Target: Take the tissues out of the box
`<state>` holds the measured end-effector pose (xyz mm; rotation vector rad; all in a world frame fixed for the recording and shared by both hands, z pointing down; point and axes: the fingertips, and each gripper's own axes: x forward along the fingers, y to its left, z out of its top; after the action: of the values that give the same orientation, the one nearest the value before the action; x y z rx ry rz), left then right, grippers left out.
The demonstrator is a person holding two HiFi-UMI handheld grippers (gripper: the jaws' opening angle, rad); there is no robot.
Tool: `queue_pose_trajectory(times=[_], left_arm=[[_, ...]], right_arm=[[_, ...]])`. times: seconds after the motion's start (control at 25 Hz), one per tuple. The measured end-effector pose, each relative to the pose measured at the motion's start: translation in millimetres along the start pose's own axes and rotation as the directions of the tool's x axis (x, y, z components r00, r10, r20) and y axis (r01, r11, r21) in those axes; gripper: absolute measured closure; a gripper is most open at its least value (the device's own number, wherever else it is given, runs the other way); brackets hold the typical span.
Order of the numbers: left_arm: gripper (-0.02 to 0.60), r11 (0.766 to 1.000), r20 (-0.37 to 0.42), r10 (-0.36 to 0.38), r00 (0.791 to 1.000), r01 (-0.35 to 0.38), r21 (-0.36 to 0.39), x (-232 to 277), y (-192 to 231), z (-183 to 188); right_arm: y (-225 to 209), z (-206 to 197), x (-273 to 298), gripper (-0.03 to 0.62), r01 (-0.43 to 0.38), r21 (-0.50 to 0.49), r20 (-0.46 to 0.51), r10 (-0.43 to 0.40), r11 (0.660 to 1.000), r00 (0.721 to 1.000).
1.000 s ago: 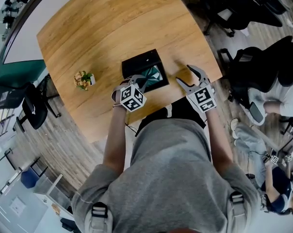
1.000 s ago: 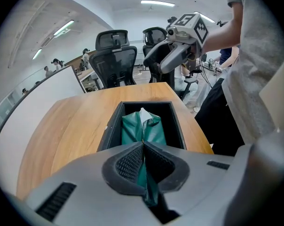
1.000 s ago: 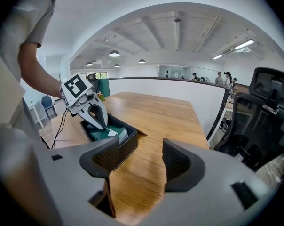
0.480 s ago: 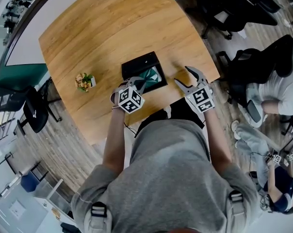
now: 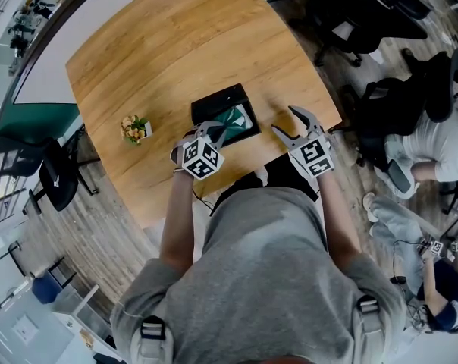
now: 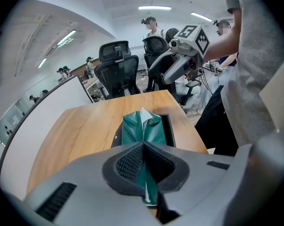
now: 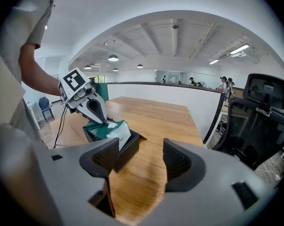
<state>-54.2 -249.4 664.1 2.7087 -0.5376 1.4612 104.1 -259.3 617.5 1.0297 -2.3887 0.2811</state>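
Note:
A black open box (image 5: 211, 101) sits near the table's front edge, and a green tissue pack (image 5: 237, 119) with a white tissue showing pokes out of it. My left gripper (image 5: 214, 132) is shut on the near end of the green pack (image 6: 144, 128), which passes between the pads (image 6: 130, 162). From the right gripper view, the pack (image 7: 107, 129) tilts up out of the box (image 7: 127, 149) under the left gripper (image 7: 96, 112). My right gripper (image 5: 283, 120) hovers open just right of the box, with nothing between its jaws (image 7: 141, 157).
A small potted plant (image 5: 133, 127) stands on the wooden table (image 5: 161, 44) left of the box. Black office chairs (image 5: 396, 105) and seated people are off the table's right side. A white partition (image 7: 179, 95) borders the table's far edge.
My left gripper has drawn back slightly toward me while still holding the green pack. The right gripper has barely moved.

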Motion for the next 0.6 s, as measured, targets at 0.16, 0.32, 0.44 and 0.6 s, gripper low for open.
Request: queue_pose_trajectory(times=[0.16,0.32,0.44,0.6], left_arm=[[0.558,1.0,0.012,0.021,1.0,-0.022,0.013,-10,2,7],[0.558,0.999,0.033,0.036,0.999,-0.036,0.013,-22,1,13],[0.558,0.999,0.048,0.036,0.998,-0.037,0.016,-28,-1,18],[0.558,0.998,0.055,0.046,0.997,-0.048,0.034,-39,-3,19]], right_arm=[[4,0,-4,0.296,0.004,-0.004,0.005,-0.004,1.0,1.0],[10,0,-10,0.296,0.011,-0.003,0.011,-0.011,1.0,1.0],[13,2,-13,0.296,0.019,0.01,0.027,-0.02,1.0,0.999],[23,9,-16,0.298,0.027,0.01,0.047,-0.028,1.0,0.998]])
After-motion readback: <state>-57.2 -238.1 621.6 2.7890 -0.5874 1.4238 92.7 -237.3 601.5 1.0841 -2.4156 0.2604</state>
